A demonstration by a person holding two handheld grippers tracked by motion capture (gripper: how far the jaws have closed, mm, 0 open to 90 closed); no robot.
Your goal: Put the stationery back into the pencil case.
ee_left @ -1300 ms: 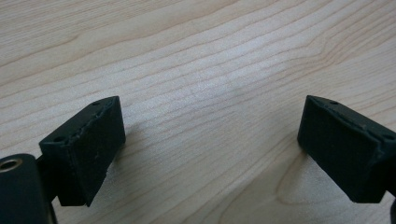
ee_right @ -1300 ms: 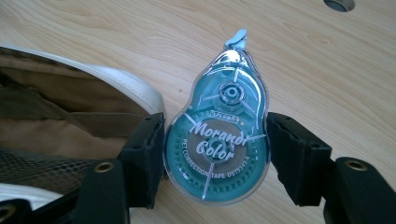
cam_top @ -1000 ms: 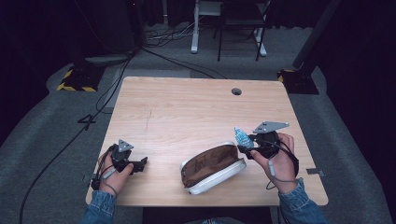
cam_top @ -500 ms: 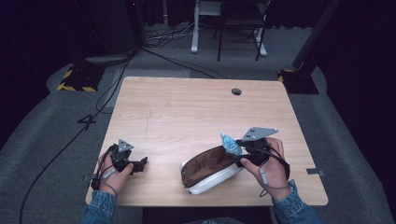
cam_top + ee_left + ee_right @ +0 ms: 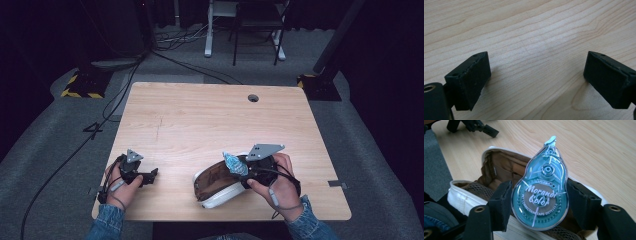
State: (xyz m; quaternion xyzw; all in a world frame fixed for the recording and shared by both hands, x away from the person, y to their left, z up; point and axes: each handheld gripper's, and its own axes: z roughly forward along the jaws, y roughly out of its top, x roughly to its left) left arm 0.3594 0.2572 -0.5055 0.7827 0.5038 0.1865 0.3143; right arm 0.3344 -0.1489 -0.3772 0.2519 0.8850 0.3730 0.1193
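My right gripper (image 5: 537,202) is shut on a teal correction tape dispenser (image 5: 541,187), its pads pressing the dispenser's two edges. In the high view the right gripper (image 5: 242,167) holds the correction tape (image 5: 234,163) over the open mouth of a white pouch with a brown lining (image 5: 217,182), near the table's front edge. The pouch (image 5: 494,170) gapes open just beneath the dispenser. My left gripper (image 5: 150,175) rests at the front left of the table, open, its jaws wide apart over bare wood (image 5: 536,67).
A wooden table (image 5: 200,120) has a round cable hole (image 5: 253,98) near its far right. Cables, a yellow-black striped base (image 5: 80,85) and chair legs stand on the grey floor beyond it.
My right hand has carried the correction tape leftward, from beside the pouch's right end to over its open mouth. The left hand has stayed put.
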